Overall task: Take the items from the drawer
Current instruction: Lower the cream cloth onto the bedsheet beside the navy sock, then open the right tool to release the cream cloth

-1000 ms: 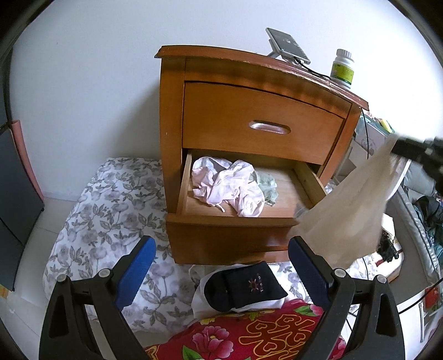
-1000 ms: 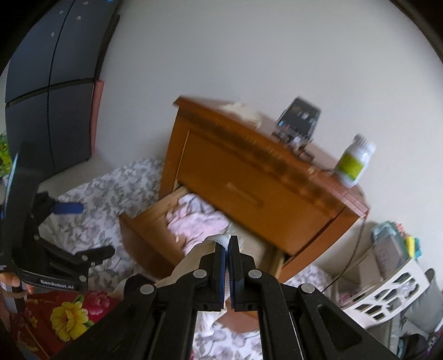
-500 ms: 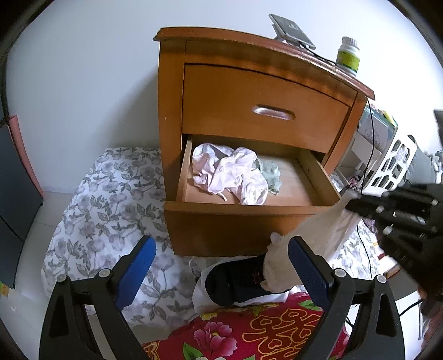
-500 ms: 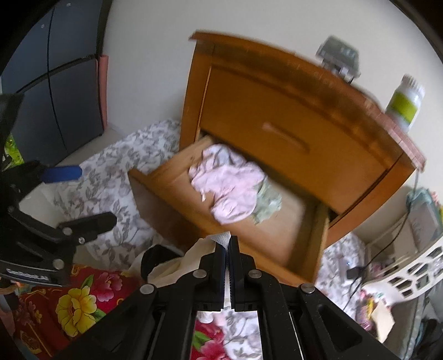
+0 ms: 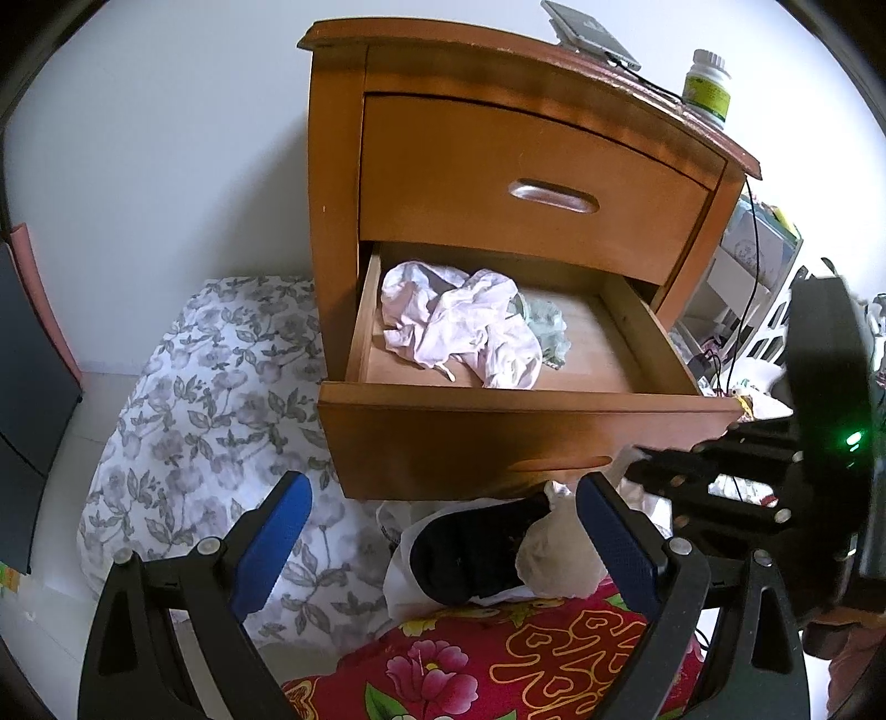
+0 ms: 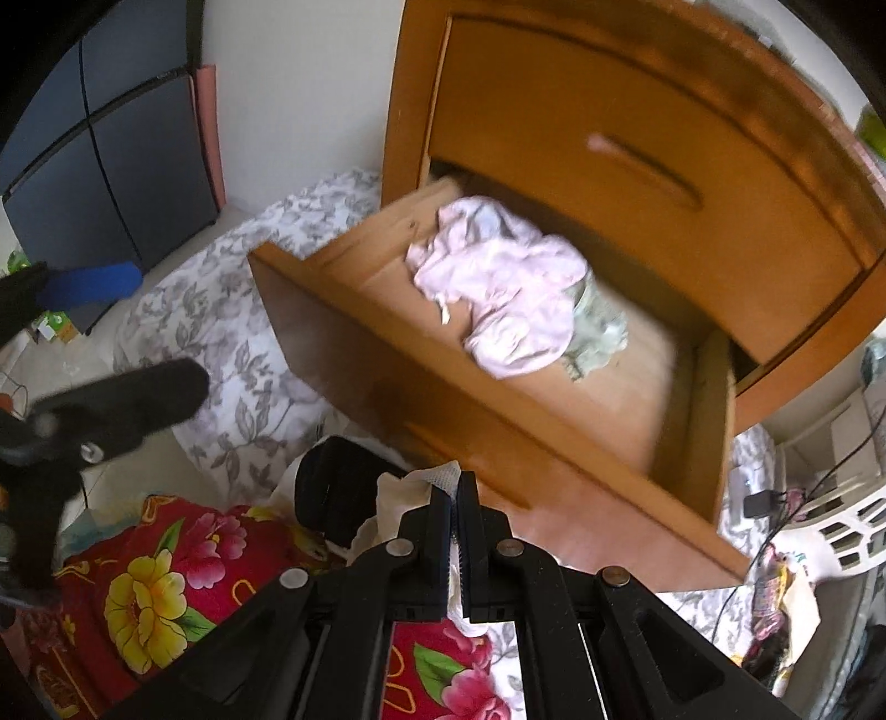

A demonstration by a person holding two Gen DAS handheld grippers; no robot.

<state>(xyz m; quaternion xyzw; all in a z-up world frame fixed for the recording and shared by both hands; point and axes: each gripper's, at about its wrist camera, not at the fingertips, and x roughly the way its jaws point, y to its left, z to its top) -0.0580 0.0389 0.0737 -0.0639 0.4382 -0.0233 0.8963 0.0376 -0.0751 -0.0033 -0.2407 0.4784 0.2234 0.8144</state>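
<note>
The lower drawer of a wooden nightstand is seen pulled open, while the upper drawer is shut. Inside the open drawer a crumpled pink cloth lies toward the left and back, and a pale green cloth is tucked against its right side; the rest of the drawer floor is bare wood. The right gripper is closed, its jaws pressed together on a beige cloth, which is bunched below the drawer front and rests against a dark sock on the floor pile. The sock lies on a white cloth, at the edge of a red flowered blanket. A grey leaf-patterned quilt is spread on the floor to the left of the nightstand. The left gripper is held with its blue pads wide apart and nothing between them, and it is pointed down at the pile in front of the drawer. On the nightstand top a phone and a white bottle with a green label can be seen. A white basket stands to the right of the nightstand.
</note>
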